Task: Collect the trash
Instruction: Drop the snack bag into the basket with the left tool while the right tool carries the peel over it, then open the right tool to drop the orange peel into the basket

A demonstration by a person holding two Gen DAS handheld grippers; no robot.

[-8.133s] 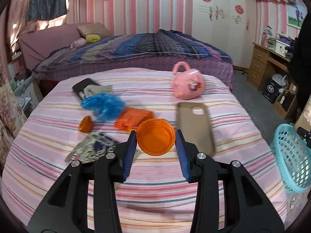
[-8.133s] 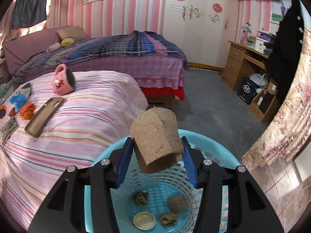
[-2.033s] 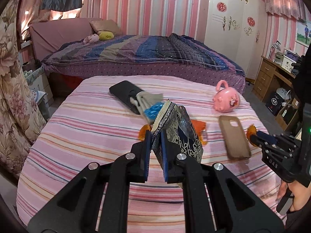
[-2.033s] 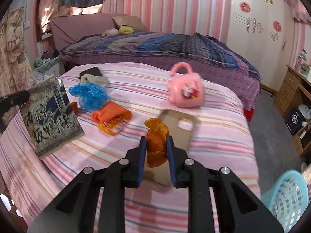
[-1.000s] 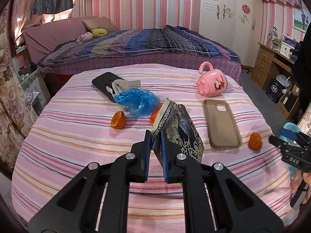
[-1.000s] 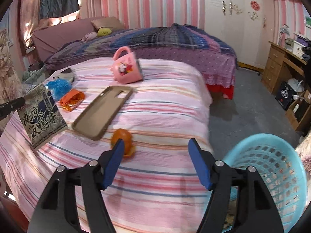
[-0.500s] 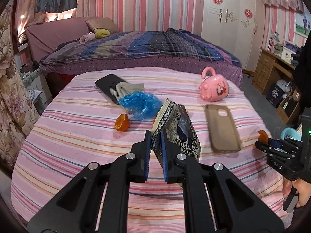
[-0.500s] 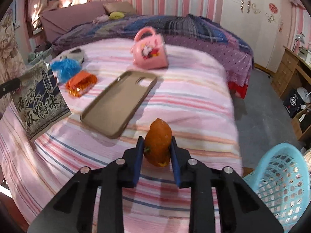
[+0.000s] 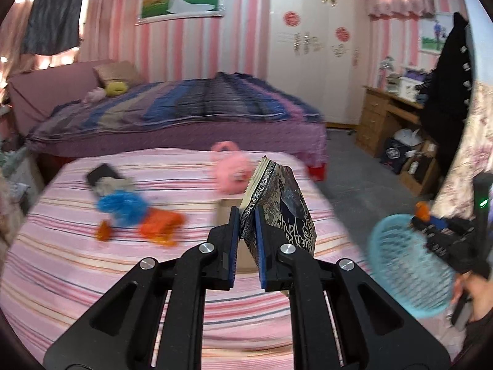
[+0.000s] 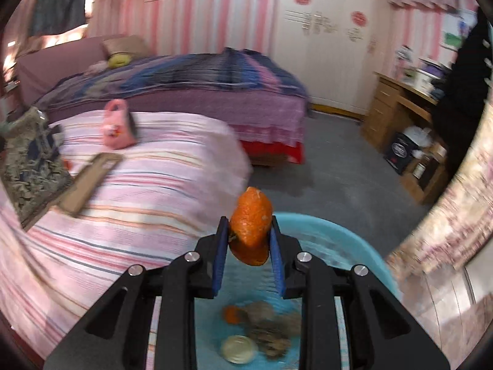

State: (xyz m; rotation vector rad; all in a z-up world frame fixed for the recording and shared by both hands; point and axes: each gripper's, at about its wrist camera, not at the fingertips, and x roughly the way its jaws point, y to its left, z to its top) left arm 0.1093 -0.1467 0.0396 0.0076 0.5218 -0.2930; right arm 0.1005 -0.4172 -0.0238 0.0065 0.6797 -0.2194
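Observation:
My left gripper (image 9: pixel 246 215) is shut on a patterned foil snack bag (image 9: pixel 279 208) and holds it above the pink striped bed (image 9: pixel 77 265). My right gripper (image 10: pixel 249 228) is shut on an orange peel (image 10: pixel 251 225) and holds it over the light blue trash basket (image 10: pixel 332 240), which has several scraps in it. In the left wrist view the basket (image 9: pixel 406 265) is at the right, with the right gripper (image 9: pixel 431 220) and its peel at its far rim. A second orange peel (image 9: pixel 103 231), an orange wrapper (image 9: pixel 160 223) and a blue plastic wad (image 9: pixel 121 205) lie on the bed.
A pink mug (image 9: pixel 229 171), a tan phone case (image 10: pixel 89 182) and a dark case (image 9: pixel 103 172) also lie on the striped bed. A second bed (image 9: pixel 185 114) stands behind. A wooden desk (image 9: pixel 397 123) and grey floor (image 9: pixel 363 185) are at the right.
My right gripper has carried the orange peel from above the bed to over the blue basket. My left gripper, still holding the bag, has swung right so the basket shows.

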